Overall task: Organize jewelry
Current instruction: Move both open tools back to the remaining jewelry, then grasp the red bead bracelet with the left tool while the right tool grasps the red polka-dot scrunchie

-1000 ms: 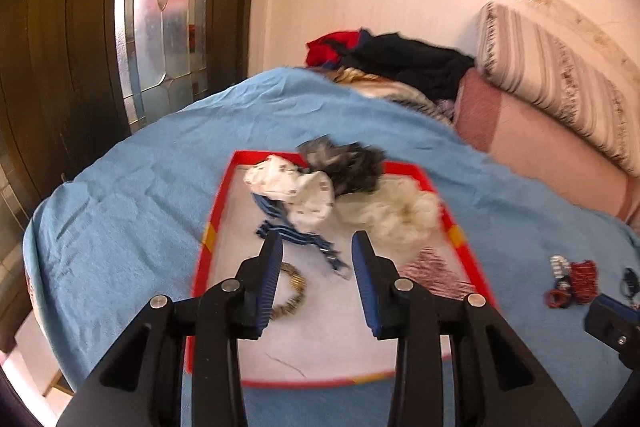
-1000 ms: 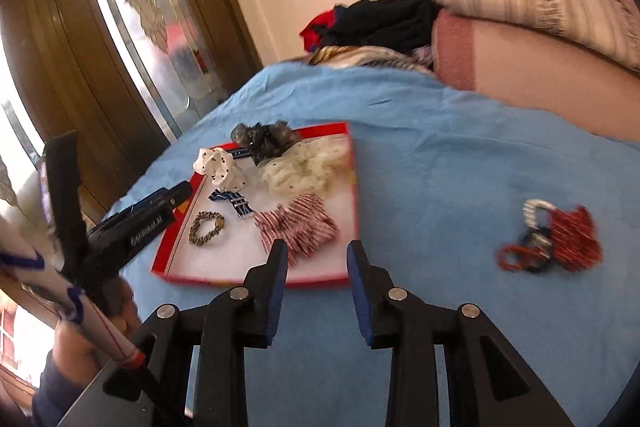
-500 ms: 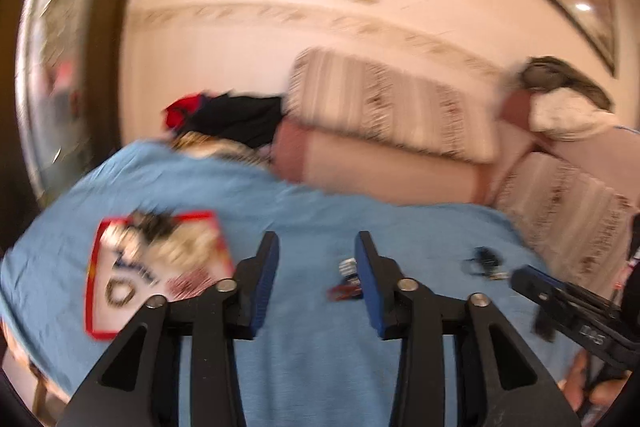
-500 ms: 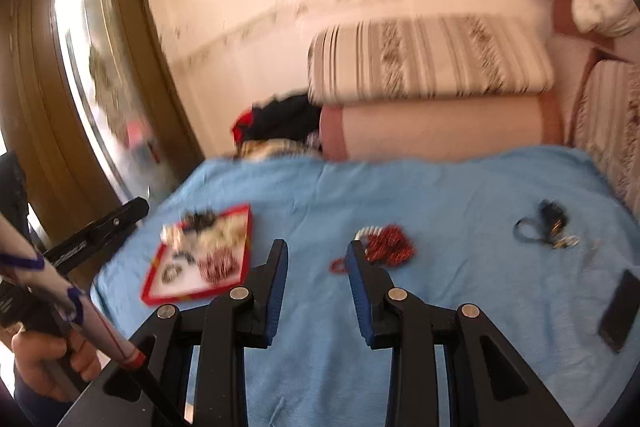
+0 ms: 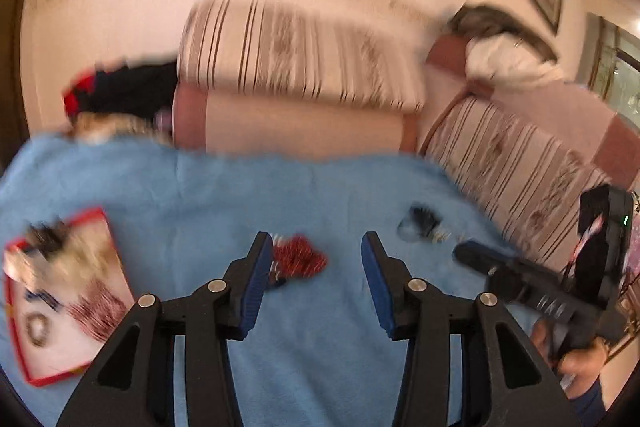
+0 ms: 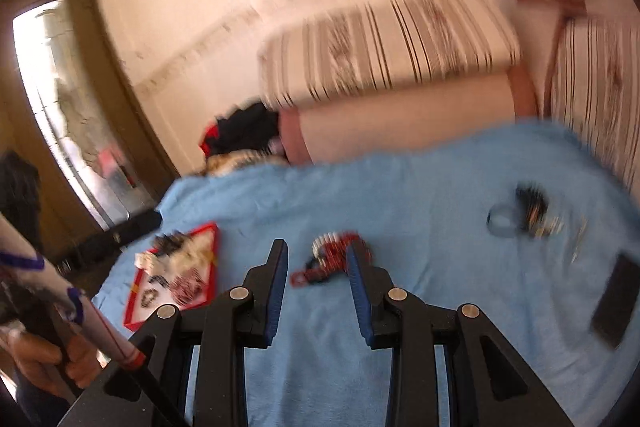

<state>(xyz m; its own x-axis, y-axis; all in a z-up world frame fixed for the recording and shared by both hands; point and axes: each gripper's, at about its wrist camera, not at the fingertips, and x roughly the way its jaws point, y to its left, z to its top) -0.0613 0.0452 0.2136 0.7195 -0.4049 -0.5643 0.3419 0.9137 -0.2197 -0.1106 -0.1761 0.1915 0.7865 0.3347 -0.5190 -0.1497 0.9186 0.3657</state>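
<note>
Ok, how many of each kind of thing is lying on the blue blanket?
tray: 1
pile of red beads: 1
bunch of keys: 1
phone: 1
Total: 4

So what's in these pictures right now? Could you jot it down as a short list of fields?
surface: light blue blanket
tray: red-rimmed white tray at the left, holding fabric scrunchies and a small beaded bracelet
loose jewelry: pile of red beaded bracelets on the blanket, right of the tray
other items: dark bunch with a ring; flat black phone-like slab at the right
left gripper: open, empty, above the blanket near the red pile
right gripper: open, empty, aimed at the red pile
image quality: motion-blurred
</note>
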